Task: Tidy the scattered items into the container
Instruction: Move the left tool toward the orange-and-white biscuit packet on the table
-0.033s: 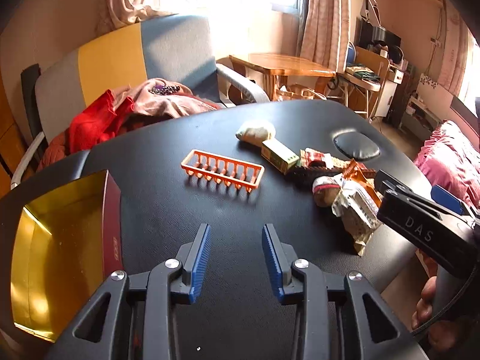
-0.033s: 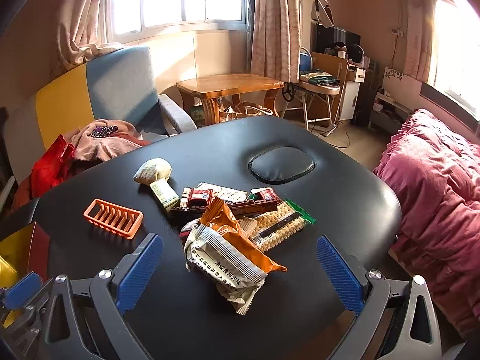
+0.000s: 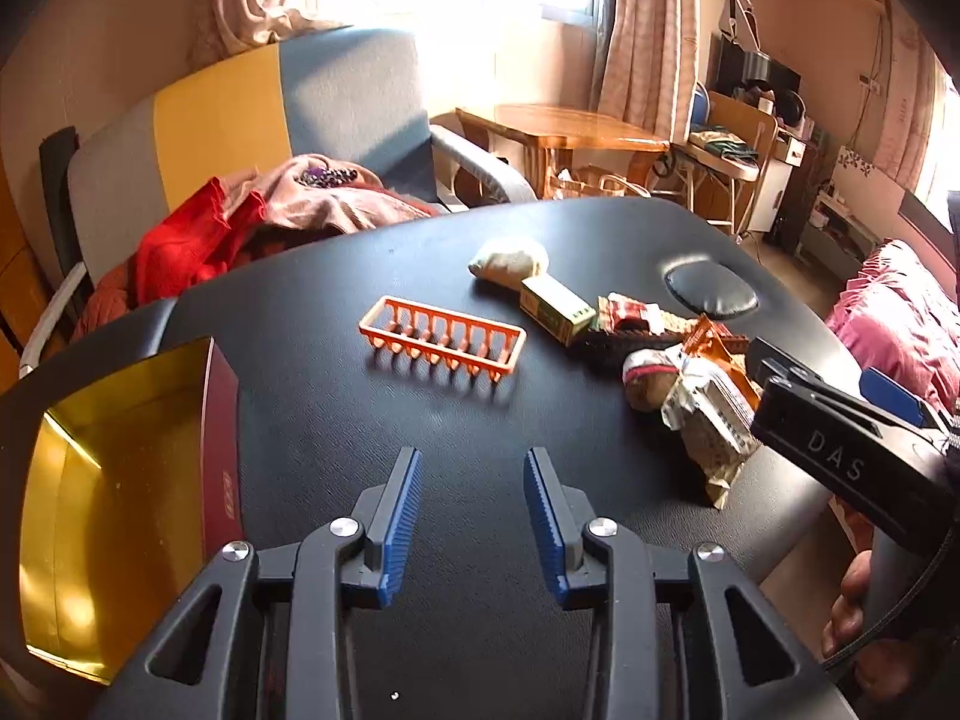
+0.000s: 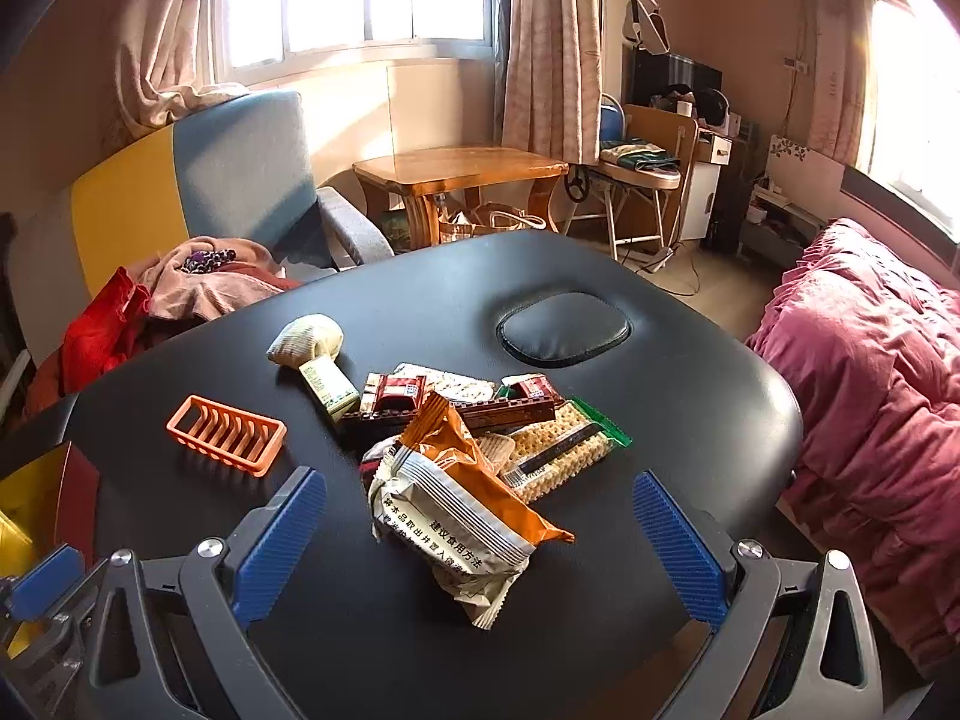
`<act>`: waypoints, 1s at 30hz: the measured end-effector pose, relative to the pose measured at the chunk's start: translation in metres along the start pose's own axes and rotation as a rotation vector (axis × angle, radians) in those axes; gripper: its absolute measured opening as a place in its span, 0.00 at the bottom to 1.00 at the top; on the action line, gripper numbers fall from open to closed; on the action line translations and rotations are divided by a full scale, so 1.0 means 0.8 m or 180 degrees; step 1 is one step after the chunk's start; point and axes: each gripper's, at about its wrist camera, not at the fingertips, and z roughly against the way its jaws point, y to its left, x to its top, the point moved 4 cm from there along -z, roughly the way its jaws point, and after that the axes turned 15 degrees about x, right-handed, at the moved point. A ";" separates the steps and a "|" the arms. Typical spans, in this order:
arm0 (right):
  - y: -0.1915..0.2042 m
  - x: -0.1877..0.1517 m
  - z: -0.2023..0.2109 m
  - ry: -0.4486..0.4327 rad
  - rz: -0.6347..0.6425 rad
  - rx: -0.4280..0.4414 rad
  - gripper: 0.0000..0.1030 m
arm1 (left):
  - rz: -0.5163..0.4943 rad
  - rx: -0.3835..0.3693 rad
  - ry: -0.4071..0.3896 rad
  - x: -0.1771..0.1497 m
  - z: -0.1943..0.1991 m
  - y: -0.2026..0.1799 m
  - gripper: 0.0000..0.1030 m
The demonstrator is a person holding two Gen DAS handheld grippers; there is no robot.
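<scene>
A red box with a gold inside (image 3: 120, 468) stands open at the table's left; its corner shows in the right wrist view (image 4: 54, 492). An orange rack (image 3: 444, 342) (image 4: 228, 435) lies mid-table. A heap of snack packets lies to the right, with an orange-and-white packet (image 4: 462, 516) (image 3: 714, 408) in front, a cracker pack (image 4: 564, 450), a small green-and-cream carton (image 3: 555, 306) (image 4: 327, 384) and a beige pouch (image 3: 510, 258) (image 4: 306, 339). My left gripper (image 3: 471, 516) is open and empty above bare table. My right gripper (image 4: 480, 531) is wide open with the front packet between its fingers, untouched.
The black padded table (image 4: 690, 372) has a round inset pad (image 4: 564, 327). An armchair with red and pink clothes (image 3: 252, 210) stands behind it. A pink bedspread (image 4: 870, 390) lies to the right. A wooden side table (image 4: 462, 171) stands at the back.
</scene>
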 end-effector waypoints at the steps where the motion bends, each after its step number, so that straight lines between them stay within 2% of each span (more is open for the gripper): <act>1: 0.000 0.000 0.000 0.0007 0.0006 -0.0003 1.00 | -0.0006 0.0010 -0.0006 -0.001 0.001 -0.001 0.34; 5: 0.001 0.000 -0.001 0.0033 0.0030 -0.0014 1.00 | -0.0031 0.0049 -0.0031 -0.007 0.004 -0.004 0.34; 11: -0.001 -0.003 0.000 0.0057 0.0057 -0.0012 1.00 | 0.0039 -0.0104 0.0081 -0.006 -0.007 0.006 0.34; 25: -0.029 -0.018 -0.003 0.0039 -0.0098 0.0444 1.00 | -0.0078 -0.0088 0.0294 -0.027 -0.033 -0.006 0.34; 30: -0.052 -0.030 -0.008 0.0176 -0.0265 0.0847 1.00 | -0.0139 -0.0058 0.0376 -0.036 -0.046 -0.007 0.34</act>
